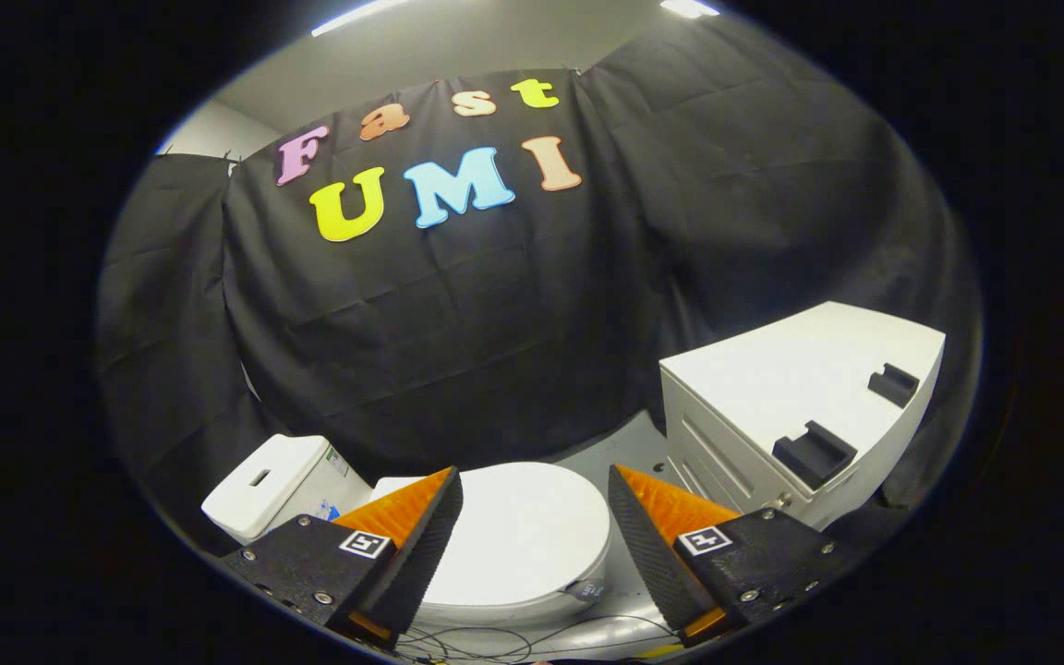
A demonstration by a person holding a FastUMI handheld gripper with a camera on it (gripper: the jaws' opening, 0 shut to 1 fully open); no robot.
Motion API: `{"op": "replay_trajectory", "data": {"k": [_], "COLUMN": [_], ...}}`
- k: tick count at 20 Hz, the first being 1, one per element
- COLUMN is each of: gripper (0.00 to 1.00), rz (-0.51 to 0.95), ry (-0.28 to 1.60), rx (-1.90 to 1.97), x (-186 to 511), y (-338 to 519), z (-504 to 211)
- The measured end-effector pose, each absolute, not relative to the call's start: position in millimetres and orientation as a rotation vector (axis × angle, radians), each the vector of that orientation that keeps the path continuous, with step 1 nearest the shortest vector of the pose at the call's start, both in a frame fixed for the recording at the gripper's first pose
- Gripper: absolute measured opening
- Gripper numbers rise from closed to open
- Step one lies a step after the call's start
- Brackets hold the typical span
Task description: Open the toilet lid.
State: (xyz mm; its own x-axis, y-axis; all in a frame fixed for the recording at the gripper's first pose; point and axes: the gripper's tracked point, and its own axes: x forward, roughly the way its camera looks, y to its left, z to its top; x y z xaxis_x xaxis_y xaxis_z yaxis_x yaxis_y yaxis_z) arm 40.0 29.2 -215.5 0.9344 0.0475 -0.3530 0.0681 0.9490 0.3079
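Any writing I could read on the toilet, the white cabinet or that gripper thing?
Label on the toilet tank: too small to read.
Sticker at the toilet lid's front rim: blurred.
Square markers on the open gripper, its fingers either side of the lid: patterns, no words.
White cabinet: none.

My gripper [535, 480] is pointed forward and angled a little downward, its two fingers spread wide apart with nothing held between them. My left finger [412, 545] slants in from the lower left and my right finger [657, 545] slants in from the lower right, their ribbed inner faces turned toward each other and their tips level with one another. Each finger sits on a block that carries a small square marker, with screw heads showing along the blocks.
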Motion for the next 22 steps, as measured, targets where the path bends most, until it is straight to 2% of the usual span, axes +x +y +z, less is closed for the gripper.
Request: {"op": "replay_trajectory", "data": {"k": [5,13,22], "gripper": [0.97,0.97,0.97], "rz": [-0.092,-0.134,-0.177], "ry": [0.52,0.689,0.766], "rx": [0.342,0.396,0.536], "x": [23,12,-3], "y": [24,30,30], "z": [-279,-337,-375]}}
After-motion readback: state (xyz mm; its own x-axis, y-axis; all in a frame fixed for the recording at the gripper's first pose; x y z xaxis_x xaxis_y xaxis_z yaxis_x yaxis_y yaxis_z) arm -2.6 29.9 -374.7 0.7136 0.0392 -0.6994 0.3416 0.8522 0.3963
